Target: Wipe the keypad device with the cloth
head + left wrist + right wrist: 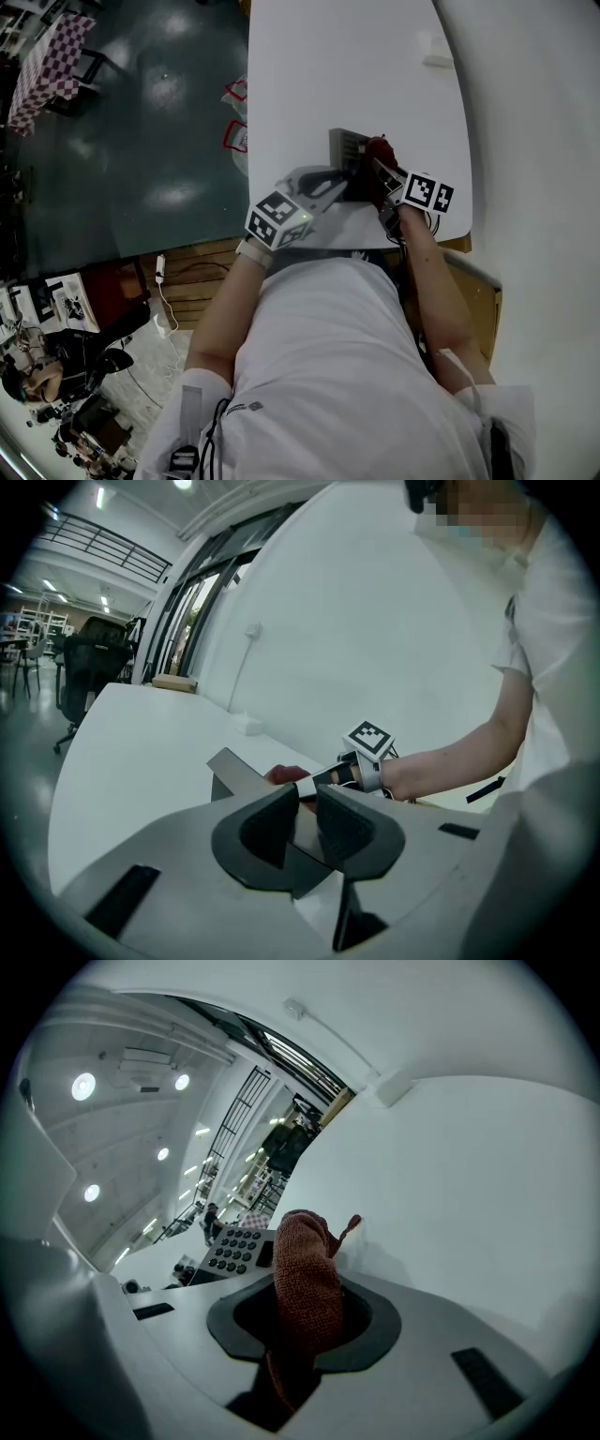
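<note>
White desk: left gripper fingers clamp the keypad device steady; right gripper fingers pinch the red cloth for wiping.

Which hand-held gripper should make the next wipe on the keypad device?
Right. The right hand-held gripper is shut on the cloth, next to the keypad device; the left hand-held gripper clamps the device's edge.

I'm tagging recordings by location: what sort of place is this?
Probably a large open lab or workshop hall: a white table above a glossy dark floor, an office chair, and a railed upper gallery under ceiling lights.
</note>
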{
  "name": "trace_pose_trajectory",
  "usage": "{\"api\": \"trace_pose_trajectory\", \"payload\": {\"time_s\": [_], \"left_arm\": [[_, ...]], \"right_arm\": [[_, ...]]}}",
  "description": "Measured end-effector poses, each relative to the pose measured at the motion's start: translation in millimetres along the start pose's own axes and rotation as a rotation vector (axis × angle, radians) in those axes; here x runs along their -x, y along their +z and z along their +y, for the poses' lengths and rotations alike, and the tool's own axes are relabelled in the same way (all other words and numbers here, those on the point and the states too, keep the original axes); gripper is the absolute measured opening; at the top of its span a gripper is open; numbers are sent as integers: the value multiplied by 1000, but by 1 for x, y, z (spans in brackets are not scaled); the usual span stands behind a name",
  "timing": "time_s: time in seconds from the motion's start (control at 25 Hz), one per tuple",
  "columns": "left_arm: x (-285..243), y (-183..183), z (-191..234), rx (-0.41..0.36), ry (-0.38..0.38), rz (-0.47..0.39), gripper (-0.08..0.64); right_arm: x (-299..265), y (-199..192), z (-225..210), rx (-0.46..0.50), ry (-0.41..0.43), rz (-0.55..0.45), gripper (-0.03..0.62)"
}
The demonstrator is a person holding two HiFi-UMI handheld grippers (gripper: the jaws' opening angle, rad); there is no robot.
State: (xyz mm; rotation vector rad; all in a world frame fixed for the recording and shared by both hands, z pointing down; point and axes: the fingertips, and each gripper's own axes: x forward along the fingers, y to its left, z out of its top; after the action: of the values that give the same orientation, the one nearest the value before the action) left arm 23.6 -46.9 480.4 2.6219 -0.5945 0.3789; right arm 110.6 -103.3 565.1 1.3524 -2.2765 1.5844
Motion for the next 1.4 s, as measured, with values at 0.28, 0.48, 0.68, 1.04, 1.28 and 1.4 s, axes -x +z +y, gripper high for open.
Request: {"api": "trace_pose_trajectory", "payload": {"time_s": [0.28,0.48,0.68,1.04,1.28,1.4], "left_arm": [[4,-5,1,25,7,-6,75],[5,-3,1,26,12,-8,75],[5,-2,3,33,23,-14,75],[5,-3,5,39,32,-14,75],[6,-3,3,35,34,-10,75],[7,-5,4,38,31,-6,75]], "right_arm": [[6,-11,1,22,17,52,86],[4,15,31,149,65,-12,85],[-10,45,86,302,142,-79,86],[-43,55,121,421,173,-83,86],[-52,46,116,469,124,-89,86],[-53,46,115,454,132,-109,86]]}}
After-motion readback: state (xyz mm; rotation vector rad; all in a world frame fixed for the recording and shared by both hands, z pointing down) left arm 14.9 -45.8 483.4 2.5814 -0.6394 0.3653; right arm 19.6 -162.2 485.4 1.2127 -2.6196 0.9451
